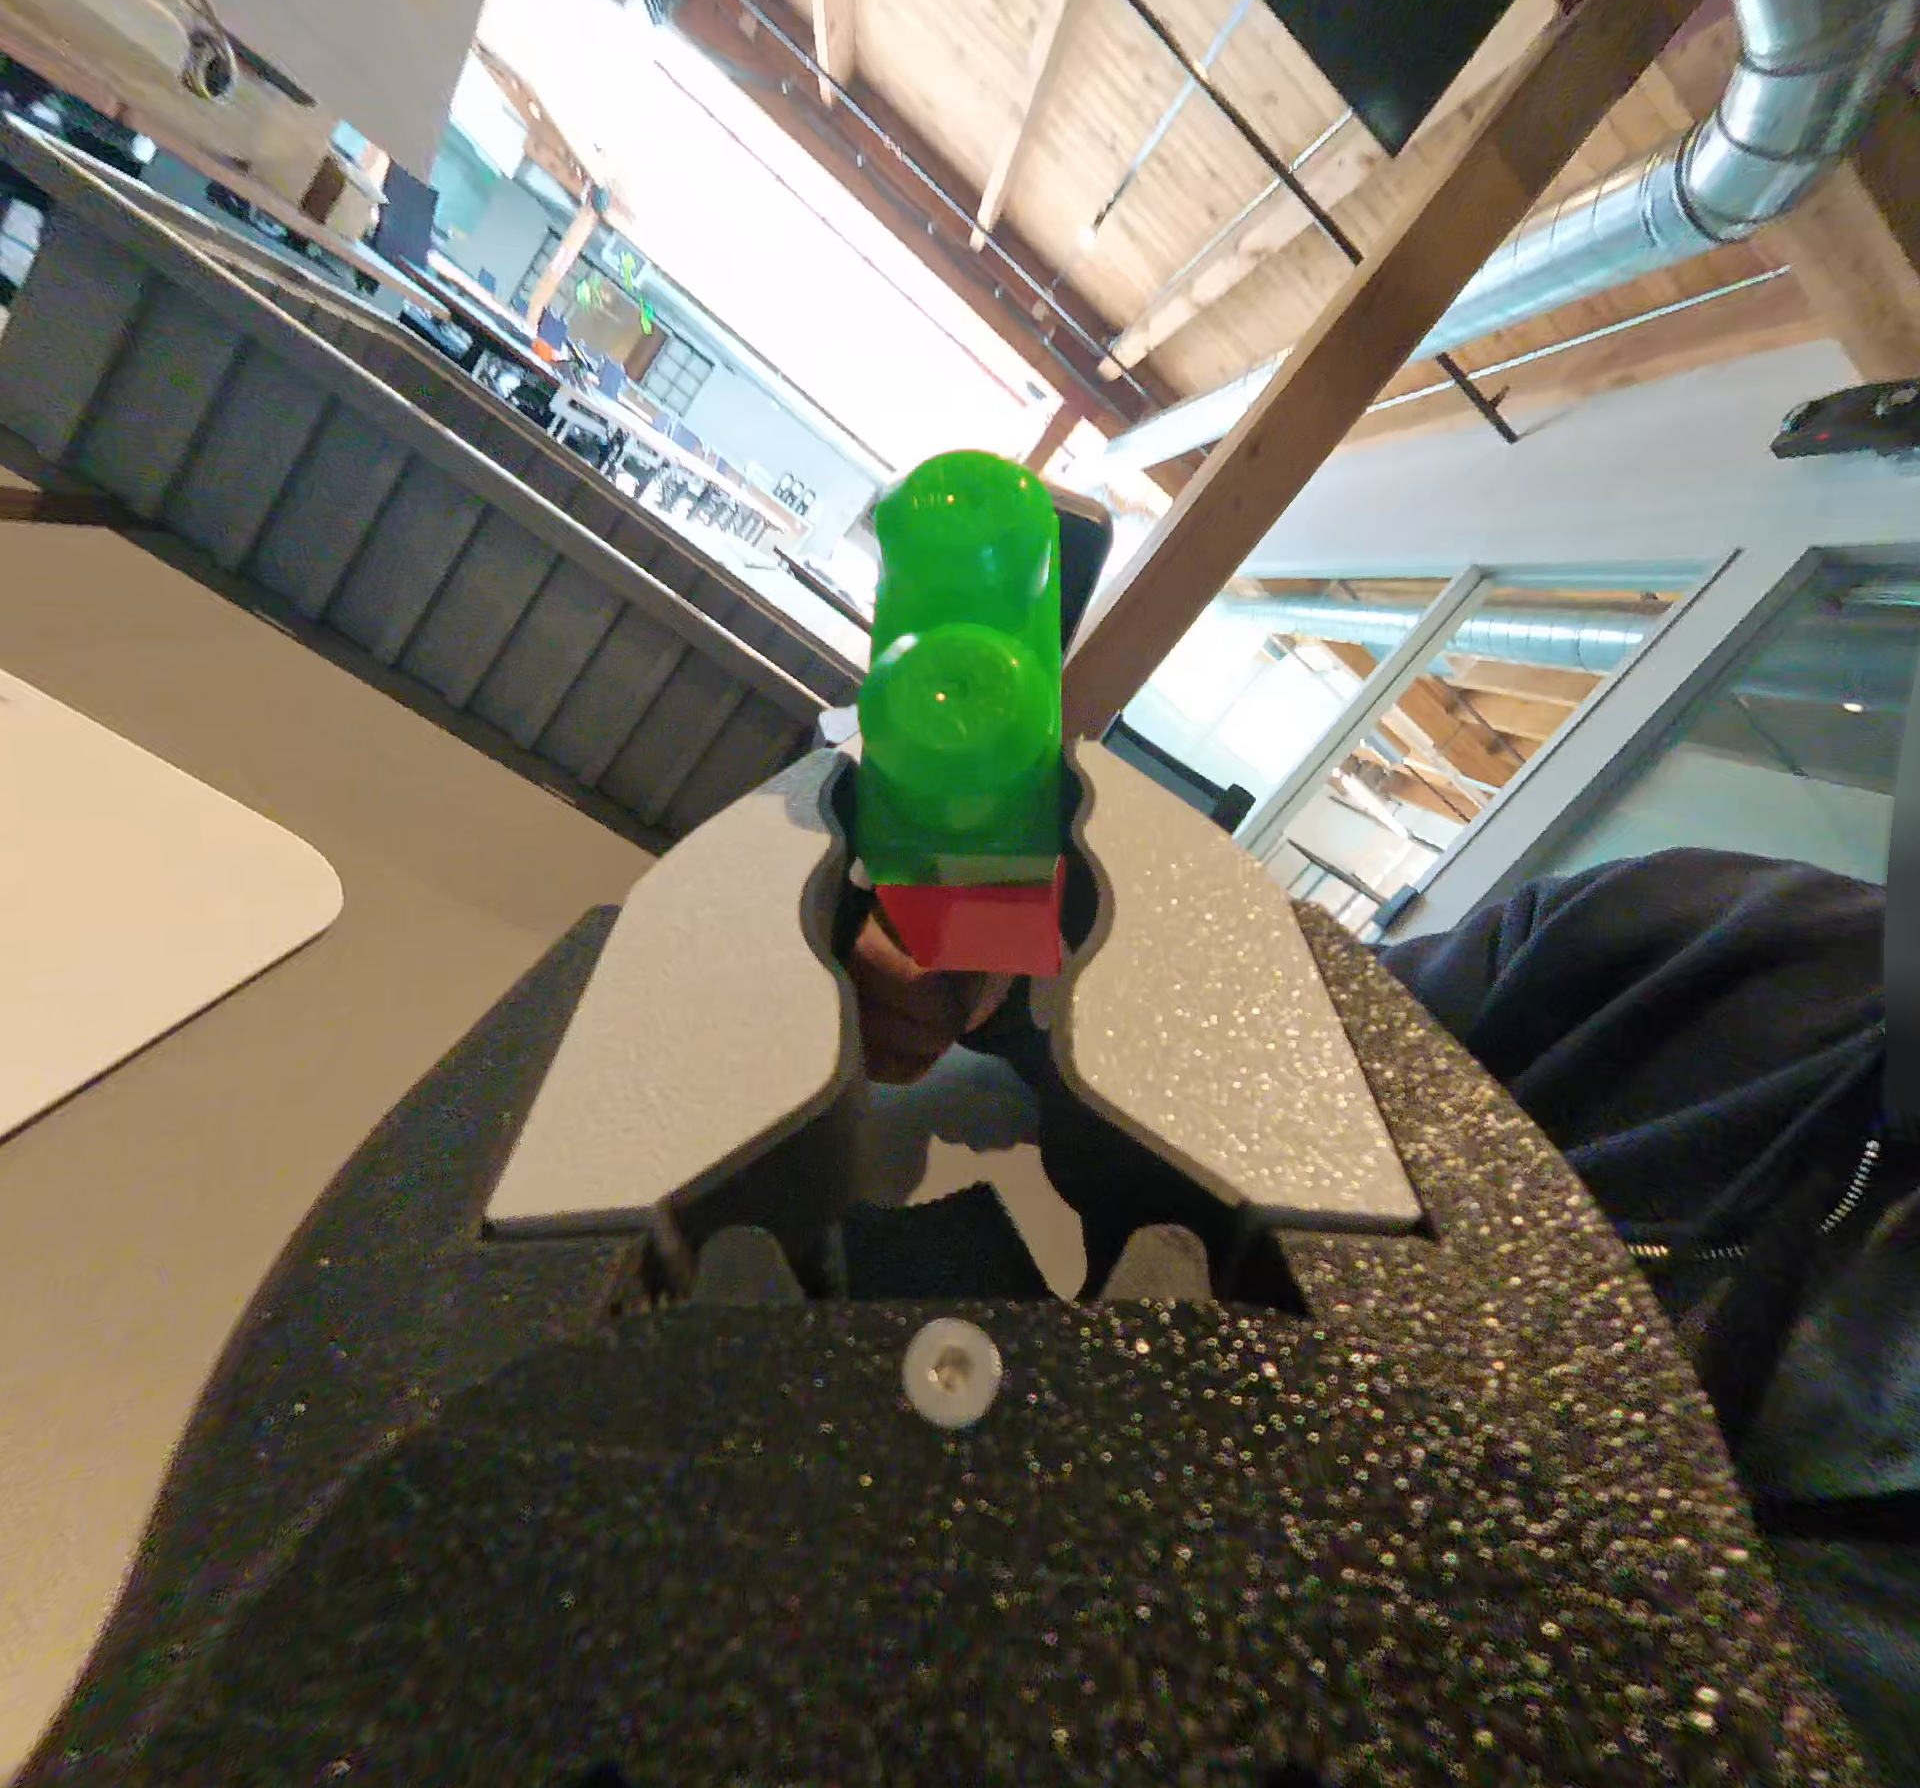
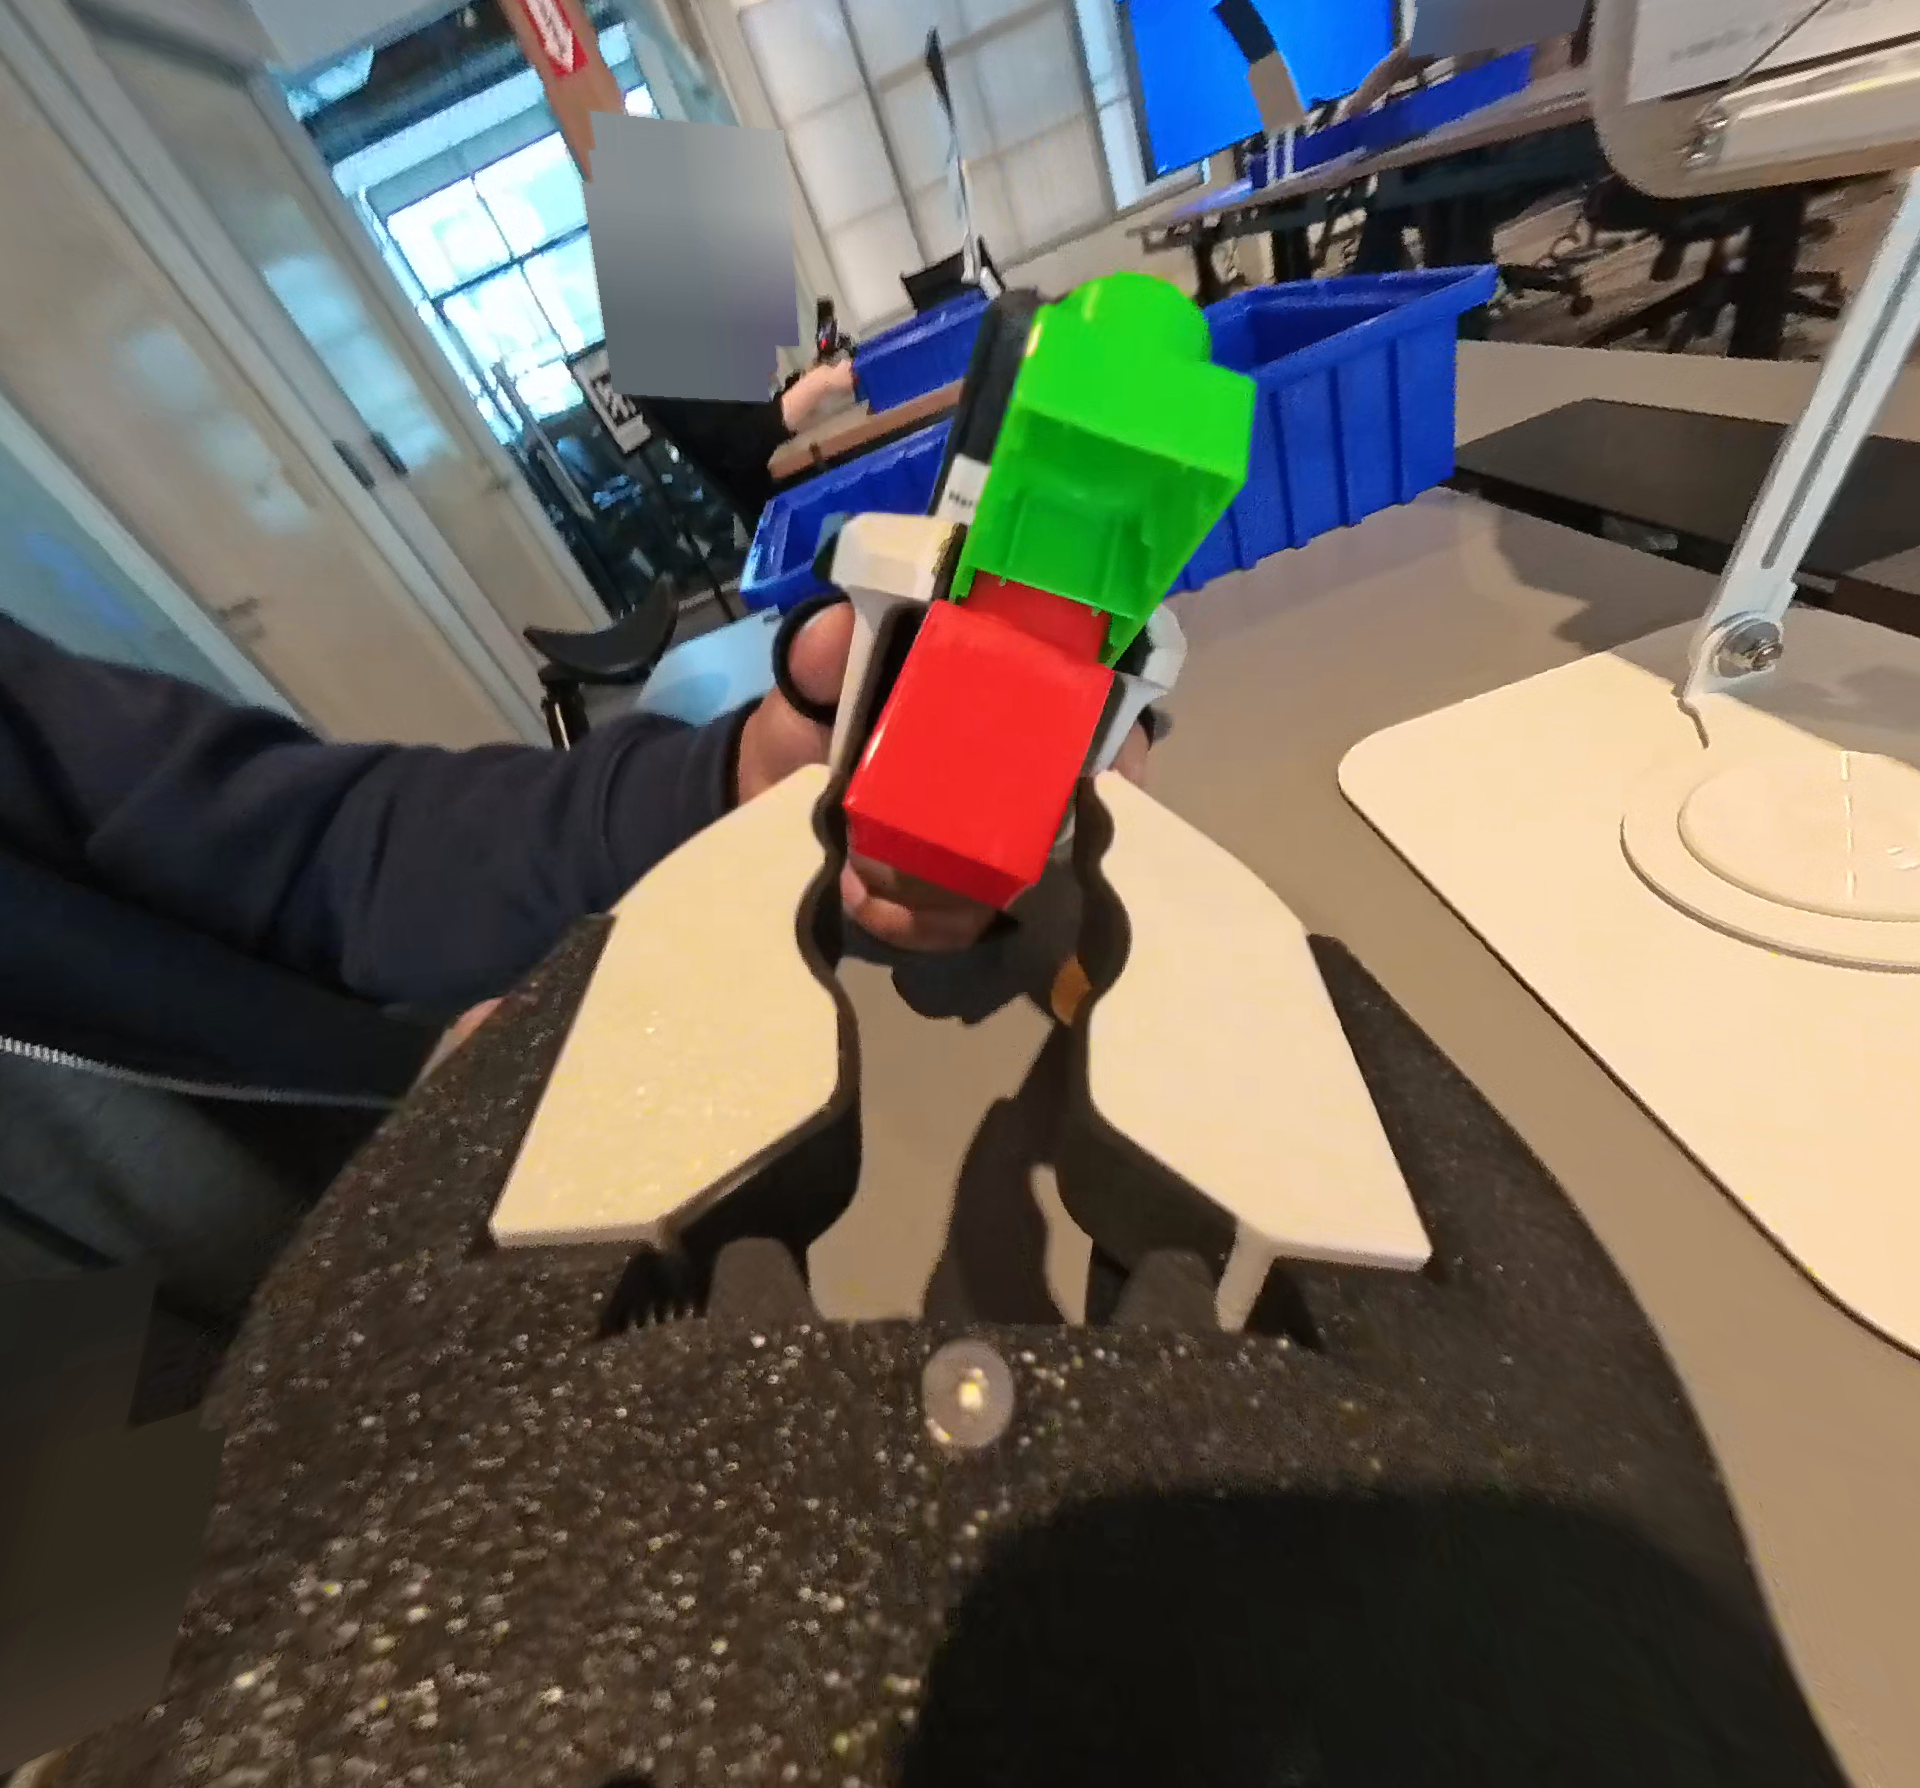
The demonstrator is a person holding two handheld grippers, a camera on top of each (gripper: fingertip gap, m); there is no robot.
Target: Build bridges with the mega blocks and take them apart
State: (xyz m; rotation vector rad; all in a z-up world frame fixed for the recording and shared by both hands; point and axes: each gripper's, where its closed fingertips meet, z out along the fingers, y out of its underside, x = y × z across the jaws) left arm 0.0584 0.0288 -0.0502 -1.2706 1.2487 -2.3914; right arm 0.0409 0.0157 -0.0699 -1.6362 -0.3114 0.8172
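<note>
Green block and red block, joined end to end, run up centre frame. Left gripper jaws clamp the green; right gripper jaws clamp the red, opposed.

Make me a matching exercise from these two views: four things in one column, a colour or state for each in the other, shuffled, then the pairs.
Things:
1. upper block
2. lower block
3. bins
4. left gripper

Colours or states:
A. blue
B. shut on the upper block
C. red
D. green

Pairs: 1-D, 2-C, 3-A, 4-B
</note>
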